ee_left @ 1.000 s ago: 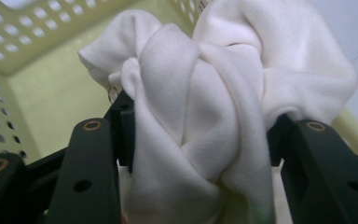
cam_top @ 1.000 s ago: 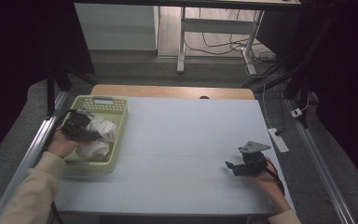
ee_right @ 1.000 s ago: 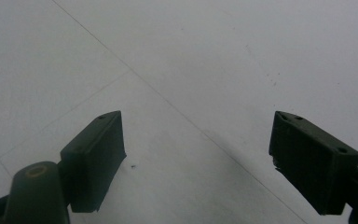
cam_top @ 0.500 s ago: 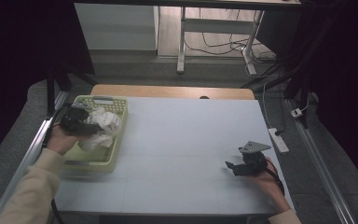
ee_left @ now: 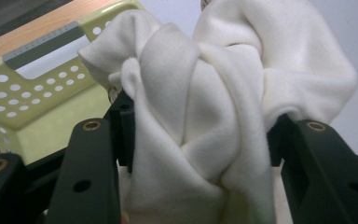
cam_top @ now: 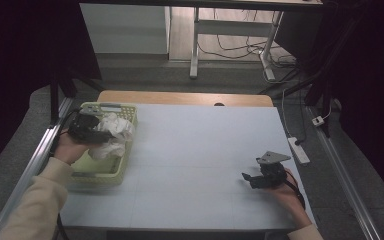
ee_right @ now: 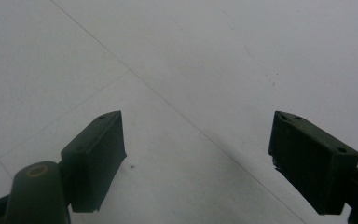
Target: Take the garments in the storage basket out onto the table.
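Observation:
A bunched white cloth (cam_top: 113, 135) hangs over a pale green perforated basket (cam_top: 98, 172) at the table's left edge. My left gripper (cam_top: 97, 131) is shut on that cloth (ee_left: 200, 126), its two black jaws pressing the folds from both sides, and holds it lifted above the basket (ee_left: 37, 93). At the table's right front my right gripper (cam_top: 250, 179) rests low in a hand, jaws wide apart. Between its black fingertips (ee_right: 98, 154) lies nothing but the bare white tabletop (ee_right: 191, 70).
The white table (cam_top: 200, 150) has a wooden strip along its far edge. A metal rail runs along each side. A power strip (cam_top: 299, 150) lies just off the right edge. Beyond the table stand desk legs and loose cables on the floor.
My left gripper has lifted the white cloth up out of the basket and drawn it a little toward the far end. The right gripper has stayed where it was.

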`<action>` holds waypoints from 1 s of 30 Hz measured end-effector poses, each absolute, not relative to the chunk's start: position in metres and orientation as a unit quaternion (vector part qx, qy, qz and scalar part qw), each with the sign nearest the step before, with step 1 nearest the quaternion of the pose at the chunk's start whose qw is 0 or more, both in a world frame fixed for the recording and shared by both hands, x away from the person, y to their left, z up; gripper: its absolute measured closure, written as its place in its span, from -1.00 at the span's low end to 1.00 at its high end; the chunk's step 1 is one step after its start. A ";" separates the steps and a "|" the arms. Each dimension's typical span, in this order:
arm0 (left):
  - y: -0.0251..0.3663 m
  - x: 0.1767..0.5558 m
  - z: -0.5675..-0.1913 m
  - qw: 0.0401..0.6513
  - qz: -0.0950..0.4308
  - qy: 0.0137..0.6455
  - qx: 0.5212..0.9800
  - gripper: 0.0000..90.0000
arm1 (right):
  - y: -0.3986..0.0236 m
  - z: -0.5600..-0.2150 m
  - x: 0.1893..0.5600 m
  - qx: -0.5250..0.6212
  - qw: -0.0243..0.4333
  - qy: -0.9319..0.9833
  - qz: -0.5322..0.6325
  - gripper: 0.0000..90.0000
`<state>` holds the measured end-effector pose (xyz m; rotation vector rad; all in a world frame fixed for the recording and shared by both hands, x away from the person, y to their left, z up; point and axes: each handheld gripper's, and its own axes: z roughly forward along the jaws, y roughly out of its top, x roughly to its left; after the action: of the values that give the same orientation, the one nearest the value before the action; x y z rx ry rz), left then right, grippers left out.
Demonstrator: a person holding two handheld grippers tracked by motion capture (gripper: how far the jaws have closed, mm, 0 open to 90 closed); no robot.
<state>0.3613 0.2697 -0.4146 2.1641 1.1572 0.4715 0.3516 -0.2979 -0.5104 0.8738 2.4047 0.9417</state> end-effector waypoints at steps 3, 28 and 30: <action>0.267 0.362 -0.413 0.316 0.180 0.437 0.823 0.03 | -0.298 -0.510 0.352 0.315 0.207 0.863 0.338 -0.60; 0.234 0.363 -0.410 0.306 0.188 0.395 0.846 0.03 | -0.298 -0.513 0.353 0.322 0.210 0.864 0.326 -0.60; 0.233 0.363 -0.410 0.305 0.188 0.394 0.846 0.03 | -0.298 -0.513 0.353 0.322 0.210 0.864 0.326 -0.60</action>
<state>0.3629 0.2331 -0.4104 2.2415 1.0431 0.4983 0.3531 -0.2981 -0.5129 0.8966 2.4015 0.9058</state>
